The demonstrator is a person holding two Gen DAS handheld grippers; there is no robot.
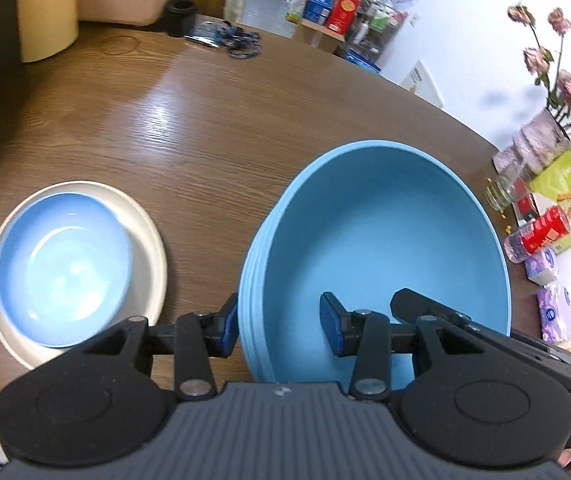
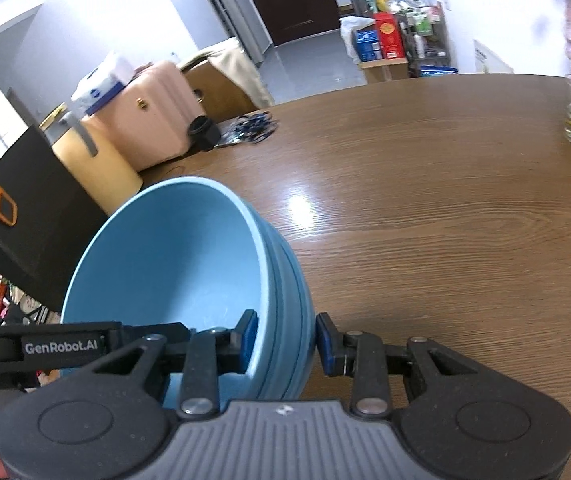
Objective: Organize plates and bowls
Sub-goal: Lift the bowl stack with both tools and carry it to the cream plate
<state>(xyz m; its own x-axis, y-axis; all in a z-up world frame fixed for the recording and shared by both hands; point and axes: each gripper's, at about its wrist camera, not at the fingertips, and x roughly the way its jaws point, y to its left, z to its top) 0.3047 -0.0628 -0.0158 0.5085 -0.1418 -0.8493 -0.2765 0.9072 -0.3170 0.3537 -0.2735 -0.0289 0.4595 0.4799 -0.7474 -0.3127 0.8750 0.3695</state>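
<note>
"GenRobot.AI" on the left gripper [image 2: 65, 346] beside the blue bowl [image 2: 173, 272].

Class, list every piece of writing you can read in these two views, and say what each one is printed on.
"GenRobot.AI": white lettering on the black arm of the left gripper, seen in the right wrist view.
Print on the red box, blue box, red can and tissue packs: too blurred to read.

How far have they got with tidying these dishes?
Done: a small blue dish sits on the cream plate. In hand: both grippers, left and right, clamp opposite walls of the big blue bowls. Left: setting them down on the table.
</note>
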